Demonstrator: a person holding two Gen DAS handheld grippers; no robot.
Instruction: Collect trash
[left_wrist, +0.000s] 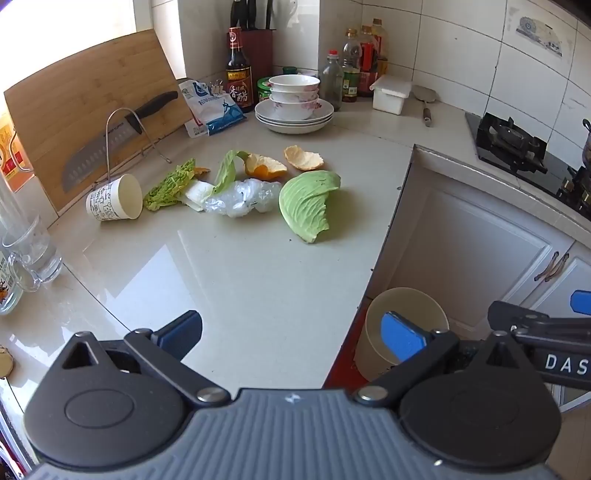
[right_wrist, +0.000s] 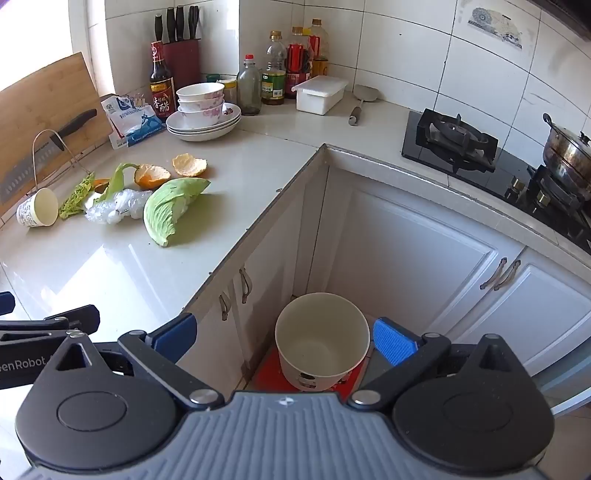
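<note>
The countertop (left_wrist: 240, 280) is pale cream and glossy. The cabbage leaf (left_wrist: 308, 205) is light green with paler veins. The two orange peels (left_wrist: 303, 158) are orange outside and whitish inside. The paper cup (left_wrist: 115, 199) is white with small dark line drawings. The plastic wrap (left_wrist: 242, 197) is clear. The bin (right_wrist: 322, 339) is cream and stands on a red mat (right_wrist: 266, 369). The gripper pads (right_wrist: 393, 341) are blue. The stacked bowls (left_wrist: 293, 94) are white with pink flowers.

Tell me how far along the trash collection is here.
Nothing looks done: the bin on the floor is empty. Nothing is in hand; the left tongs and right tongs are open. Left on the counter: cabbage leaf, orange peels, plastic wrap, paper cup.
</note>
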